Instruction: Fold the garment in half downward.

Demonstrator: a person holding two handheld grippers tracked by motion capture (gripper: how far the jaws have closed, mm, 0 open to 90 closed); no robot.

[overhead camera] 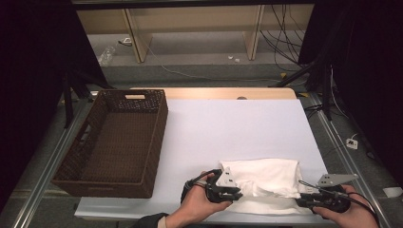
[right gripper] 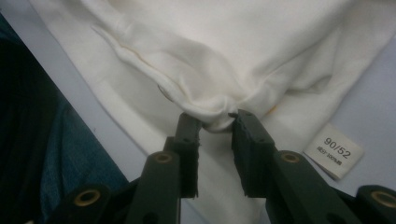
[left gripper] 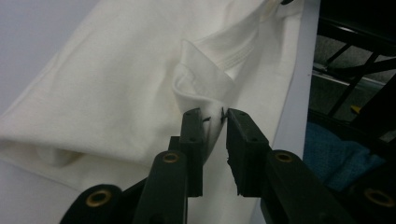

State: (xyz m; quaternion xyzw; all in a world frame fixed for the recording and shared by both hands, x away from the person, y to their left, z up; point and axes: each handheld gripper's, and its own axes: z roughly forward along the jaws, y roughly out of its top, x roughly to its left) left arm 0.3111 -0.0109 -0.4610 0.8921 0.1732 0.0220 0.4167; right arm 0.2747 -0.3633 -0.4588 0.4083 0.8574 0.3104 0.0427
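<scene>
A folded white garment (overhead camera: 266, 178) lies at the near right of the white table top (overhead camera: 228, 123). My left gripper (overhead camera: 237, 194) is at its near left edge, held in a hand. In the left gripper view a raised fold of the garment (left gripper: 116, 84) stands between the tips of the left gripper (left gripper: 212, 112), with a gap showing beside it. My right gripper (overhead camera: 302, 199) is at the garment's near right corner. In the right gripper view the right gripper (right gripper: 217, 119) pinches a bunched piece of the garment (right gripper: 233, 56) between its tips.
A dark brown wicker basket (overhead camera: 157, 142) stands on the table's left side with nothing in it. A small size label (right gripper: 334, 150) lies by the garment's edge. Metal rails run along both table sides; shelves and cables lie beyond the far edge.
</scene>
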